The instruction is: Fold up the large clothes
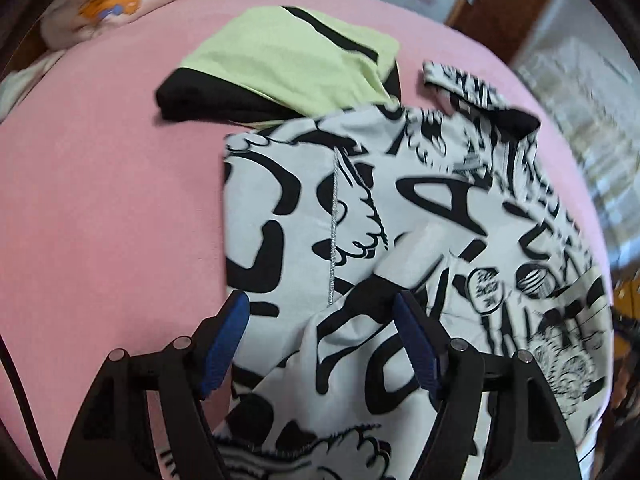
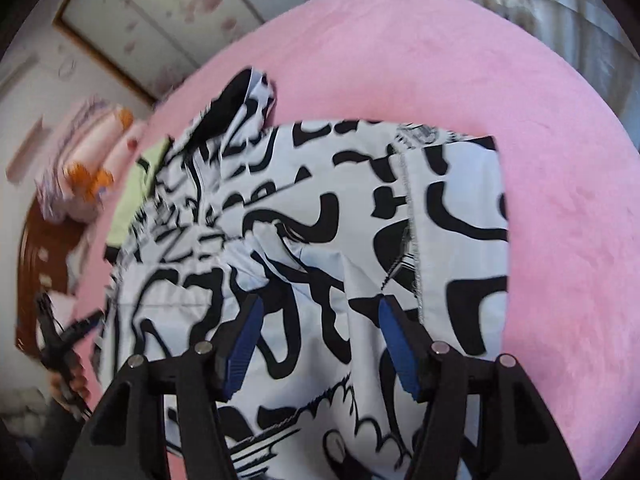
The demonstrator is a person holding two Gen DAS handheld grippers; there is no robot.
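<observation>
The black-and-white printed garment [image 1: 400, 220] runs out of both wrist views at the bottom edge, so its near hem is unseen. It covers the near part of the folded green-and-black garment [image 1: 288, 60]. In the right wrist view the left claw [image 2: 60, 336] is a dark motion-blurred shape at the bed's edge, its jaws unreadable. The patterned bedding [image 1: 112, 0] and the room beyond the bed [image 1: 100, 180] are smeared.
</observation>
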